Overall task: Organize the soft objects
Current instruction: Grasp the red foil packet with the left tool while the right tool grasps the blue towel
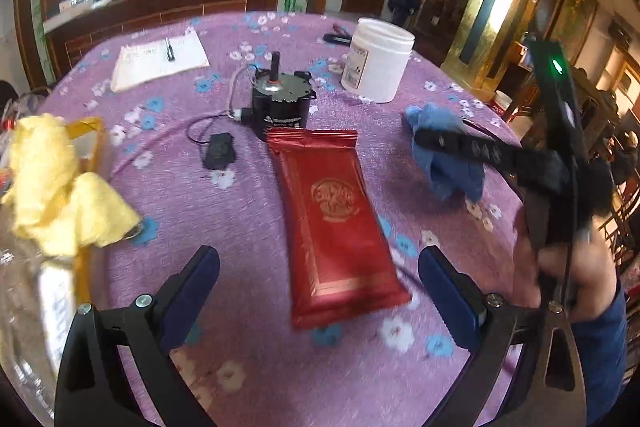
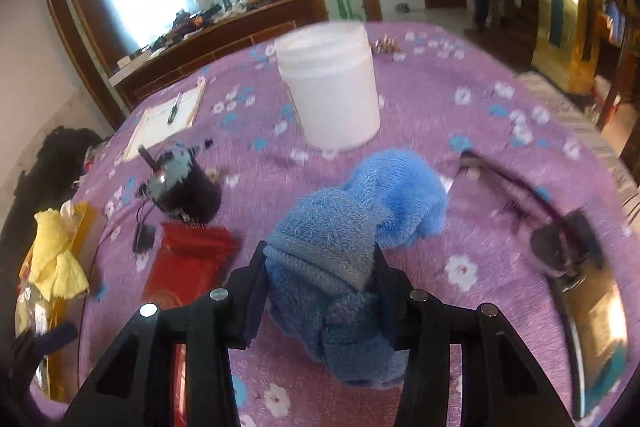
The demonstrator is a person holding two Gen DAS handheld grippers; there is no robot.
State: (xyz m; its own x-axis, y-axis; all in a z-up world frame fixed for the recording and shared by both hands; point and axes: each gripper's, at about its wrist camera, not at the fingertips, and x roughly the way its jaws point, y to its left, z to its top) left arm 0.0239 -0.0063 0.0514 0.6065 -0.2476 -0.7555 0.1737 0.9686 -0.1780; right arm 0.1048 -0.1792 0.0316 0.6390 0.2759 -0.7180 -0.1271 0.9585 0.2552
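**Blue towel gripped at the right of the table**

Towel [image 2: 340,259], blue and fluffy, sits bunched between the fingers of the right gripper [image 2: 320,291]. Both pads press into its sides, so the jaws are partly closed and clamped on the cloth. Part of the towel bulges forward past the fingertips, and part hangs below them over the purple flowered tablecloth [image 2: 480,131]. From the left wrist view the same towel [image 1: 444,155] shows at the right side of the table, with the right gripper's black fingers reaching across it.

Just behind the towel stands a white plastic jar [image 2: 330,87], open at the top. To the towel's left lies a red foil packet [image 1: 336,219], flat on the cloth and lengthwise toward the camera. Behind the packet's far end, touching or nearly touching it, stands a small black motor [image 1: 280,103] with thin wires running to a little black box [image 1: 218,149].

The left gripper [image 1: 318,291] hangs over the near end of the red packet with its jaws wide apart and nothing between them. Its blue pads [image 1: 192,291] stand either side of the packet without touching it.

At the left edge a yellow cloth [image 1: 60,183] drapes over a clear bag with a yellow rim. Farther back lies a notepad [image 1: 158,57] with a pen on it.
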